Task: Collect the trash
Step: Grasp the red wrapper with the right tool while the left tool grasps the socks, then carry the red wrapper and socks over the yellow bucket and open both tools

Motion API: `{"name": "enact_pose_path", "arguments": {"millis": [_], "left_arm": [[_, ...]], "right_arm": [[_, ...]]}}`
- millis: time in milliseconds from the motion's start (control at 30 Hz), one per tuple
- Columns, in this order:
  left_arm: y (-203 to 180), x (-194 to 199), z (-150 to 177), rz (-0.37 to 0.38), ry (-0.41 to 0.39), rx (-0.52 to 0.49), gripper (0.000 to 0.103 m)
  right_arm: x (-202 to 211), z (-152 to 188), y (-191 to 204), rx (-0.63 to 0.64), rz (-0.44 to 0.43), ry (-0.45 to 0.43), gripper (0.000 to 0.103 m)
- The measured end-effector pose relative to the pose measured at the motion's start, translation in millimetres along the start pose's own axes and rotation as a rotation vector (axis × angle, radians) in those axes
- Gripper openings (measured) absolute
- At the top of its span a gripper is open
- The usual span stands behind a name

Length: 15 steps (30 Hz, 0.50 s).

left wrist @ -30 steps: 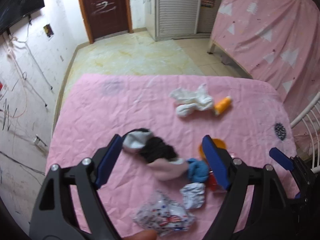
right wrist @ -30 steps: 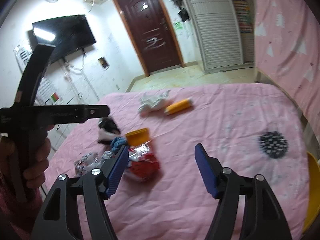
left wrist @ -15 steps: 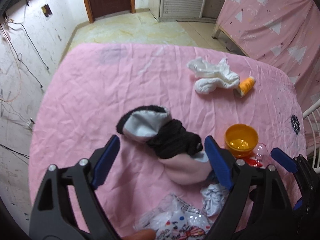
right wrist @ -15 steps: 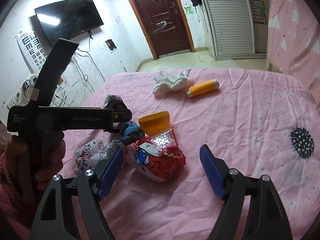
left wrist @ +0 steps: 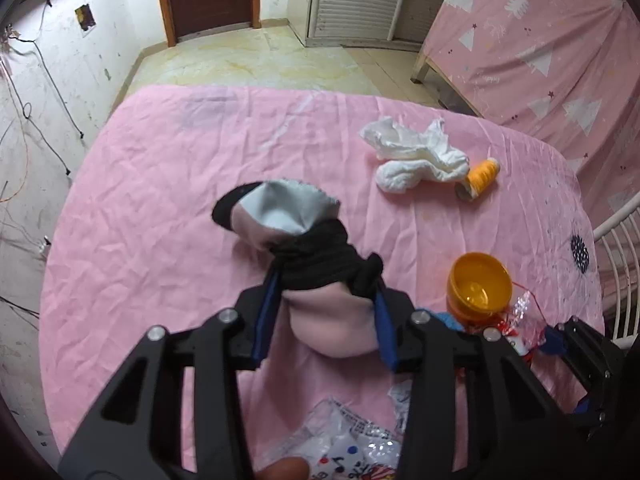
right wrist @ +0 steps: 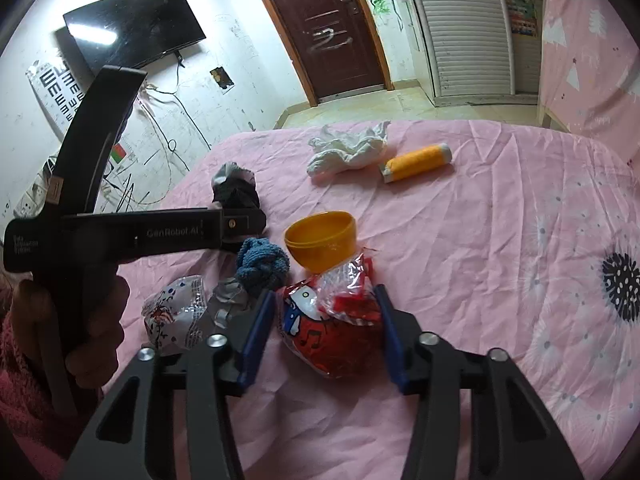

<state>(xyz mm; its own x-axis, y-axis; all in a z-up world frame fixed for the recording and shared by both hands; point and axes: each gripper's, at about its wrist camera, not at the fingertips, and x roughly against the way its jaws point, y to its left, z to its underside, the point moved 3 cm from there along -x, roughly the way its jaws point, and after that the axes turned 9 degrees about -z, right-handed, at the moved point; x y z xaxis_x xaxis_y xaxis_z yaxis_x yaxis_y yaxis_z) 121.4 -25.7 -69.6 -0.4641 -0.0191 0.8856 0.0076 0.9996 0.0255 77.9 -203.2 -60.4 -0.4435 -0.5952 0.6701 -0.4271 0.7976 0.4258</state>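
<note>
Pink bed sheet (left wrist: 168,184), clutter near front edge.

Left gripper (left wrist: 326,316): jaws just closing, now narrowed onto bundled sock (left wrist: 316,256), black cuff and pale pink body pinched between blue pads. Looks held. Soft, light, compressible; likely to sag and droop from grip, no risk of breakage. Best hold at thick bunched cuff, as taken.

Right gripper (right wrist: 326,332): jaws just closing, pads pressed against both sides of red snack bag (right wrist: 332,328). Crinkly plastic film, light, slippery; likely to slide or deform under squeeze. Better hold across puffed middle than at thin sealed edge.

Also on sheet: yellow bowl (right wrist: 320,240) touching bag's far end, blue knit ball (right wrist: 262,266), white printed wrapper (right wrist: 176,316), grey crumpled scrap (right wrist: 228,304), white rag (right wrist: 348,152), orange thread spool (right wrist: 416,162).

No bin visible.
</note>
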Motion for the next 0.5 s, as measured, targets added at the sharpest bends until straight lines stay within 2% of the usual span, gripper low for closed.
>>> {"name": "enact_pose_path", "arguments": {"millis": [100, 300, 500], "left_arm": [[2, 8, -2, -0.025, -0.031, 0.001, 0.039], [-1, 32, -6, -0.024, -0.083, 0.003, 0.039], [-21, 66, -11, -0.005, -0.159, -0.03, 0.039]], "right_arm": [[2, 0, 2, 0.008, 0.003, -0.01, 0.04], [24, -4, -1, 0.002, 0.005, -0.067, 0.04], [64, -6, -15, -0.024, 0.043, -0.176, 0.04]]}}
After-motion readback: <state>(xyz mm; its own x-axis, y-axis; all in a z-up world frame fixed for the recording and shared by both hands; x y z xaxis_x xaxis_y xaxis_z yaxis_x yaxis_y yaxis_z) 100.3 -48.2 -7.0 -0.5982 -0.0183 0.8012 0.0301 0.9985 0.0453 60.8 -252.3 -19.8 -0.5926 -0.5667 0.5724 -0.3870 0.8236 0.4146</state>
